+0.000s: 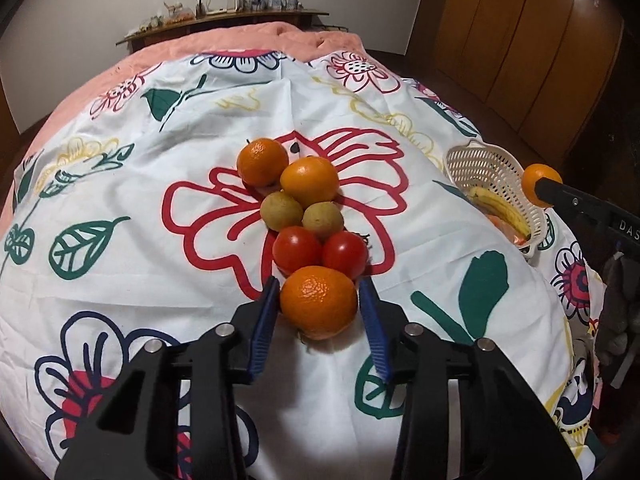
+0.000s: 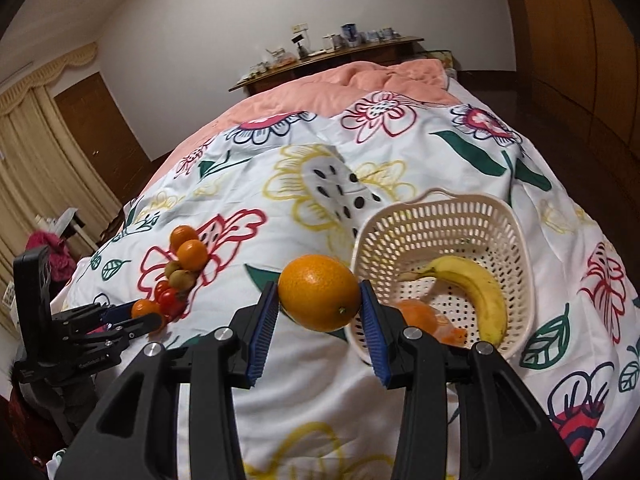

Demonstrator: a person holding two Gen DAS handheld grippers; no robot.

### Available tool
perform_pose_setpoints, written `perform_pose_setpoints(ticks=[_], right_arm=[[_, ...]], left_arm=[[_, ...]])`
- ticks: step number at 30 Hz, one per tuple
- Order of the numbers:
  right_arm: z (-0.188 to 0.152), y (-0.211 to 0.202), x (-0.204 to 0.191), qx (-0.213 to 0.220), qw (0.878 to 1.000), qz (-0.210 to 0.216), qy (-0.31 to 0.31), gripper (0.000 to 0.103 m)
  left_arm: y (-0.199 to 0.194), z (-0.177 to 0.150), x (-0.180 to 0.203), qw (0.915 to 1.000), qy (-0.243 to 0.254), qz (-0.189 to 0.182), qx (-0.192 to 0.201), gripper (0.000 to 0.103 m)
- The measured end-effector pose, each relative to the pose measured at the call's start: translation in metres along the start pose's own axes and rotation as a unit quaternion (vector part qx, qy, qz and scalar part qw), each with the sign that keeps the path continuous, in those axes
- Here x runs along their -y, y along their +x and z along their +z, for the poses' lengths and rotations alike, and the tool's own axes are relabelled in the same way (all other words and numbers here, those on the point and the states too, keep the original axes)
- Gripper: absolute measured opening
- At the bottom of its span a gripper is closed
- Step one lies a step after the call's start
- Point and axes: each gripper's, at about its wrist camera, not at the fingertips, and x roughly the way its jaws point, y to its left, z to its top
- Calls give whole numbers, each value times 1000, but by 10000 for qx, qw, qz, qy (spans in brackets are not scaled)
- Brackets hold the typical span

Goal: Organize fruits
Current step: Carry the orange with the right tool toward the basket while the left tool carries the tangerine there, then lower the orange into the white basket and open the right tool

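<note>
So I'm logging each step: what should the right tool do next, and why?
Probably carry the orange rightward over the basket rim and release. The right tool grips it just left of the rim, and the banana leaves free space inside.

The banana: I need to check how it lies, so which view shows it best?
The right wrist view: the banana shows nearly whole inside the basket. The left wrist view catches it small at the frame's edge, partly behind the rim.
</note>
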Motion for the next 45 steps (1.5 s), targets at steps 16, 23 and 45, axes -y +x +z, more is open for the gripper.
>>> perform_pose_setpoints(ticks=[16,23,45], right_arm=[[-3,8,63,0,9960,-461,772,41],[-6,7,83,37,9927,-568,1064,43],[-14,3,96,79,9914,-361,1254,49]], left_arm=[[-30,-5,15,9988,157,67,459,41],[-40,0,29,9979,256,1,587,41],[-33,25,76,9966,630,-246,475,41]])
